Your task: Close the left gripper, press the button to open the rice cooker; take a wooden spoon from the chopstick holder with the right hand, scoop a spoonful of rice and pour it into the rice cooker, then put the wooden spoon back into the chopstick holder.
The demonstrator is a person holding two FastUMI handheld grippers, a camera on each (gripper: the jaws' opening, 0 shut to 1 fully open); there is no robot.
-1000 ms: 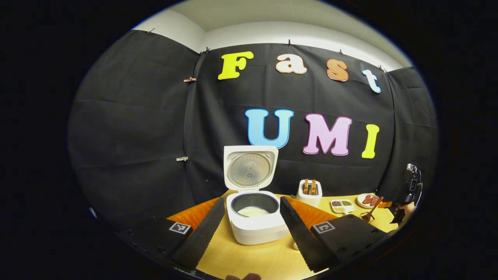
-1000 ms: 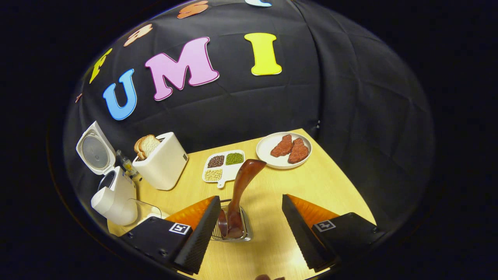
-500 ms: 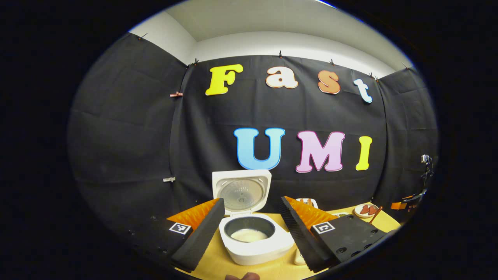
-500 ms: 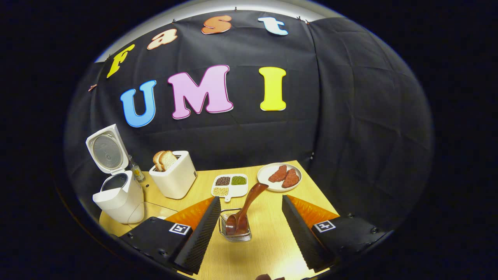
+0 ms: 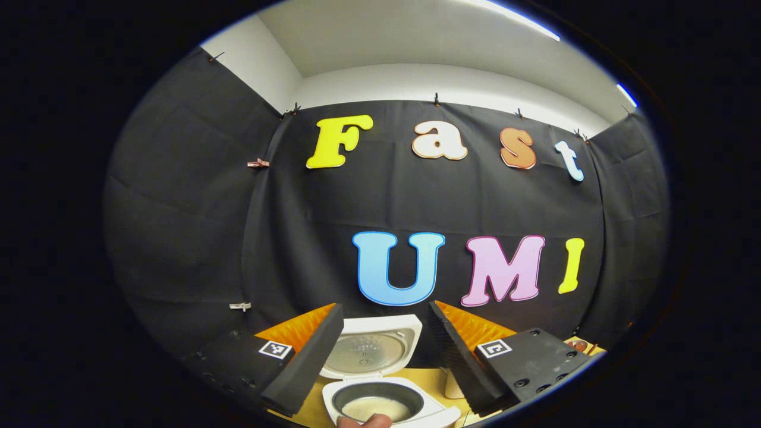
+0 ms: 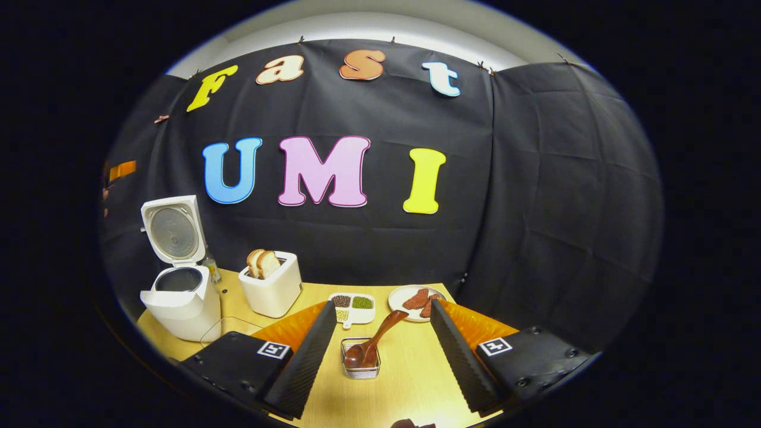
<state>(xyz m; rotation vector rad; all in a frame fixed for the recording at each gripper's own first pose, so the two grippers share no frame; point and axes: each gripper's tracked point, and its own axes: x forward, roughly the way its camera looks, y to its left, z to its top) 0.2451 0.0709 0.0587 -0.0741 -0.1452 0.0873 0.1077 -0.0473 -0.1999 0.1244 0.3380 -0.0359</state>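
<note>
One wooden spoon stands bowl-down in one wire chopstick holder, handle leaning up to the right, on the wooden table; it lies between the two spread fingers of the right gripper, which is released, grasps nothing and touches neither spoon nor holder. Beyond the holder sits one white divided tray with three fillings showing, dark, green and pale, and beside it one white plate with two reddish pieces. To the left, one white toaster holds two bread slices. Farther left stands one white rice cooker, lid raised upright, with a small bottle just behind it and a clear sheet-like thing on the table in front, too faint to name. In the left gripper view, the left gripper is also released, its two fingers apart and empty, framing the cooker below; the pot holds one pale heap of rice. A fingertip shows at the bottom edge. No label on any item can be read at this size.
</note>
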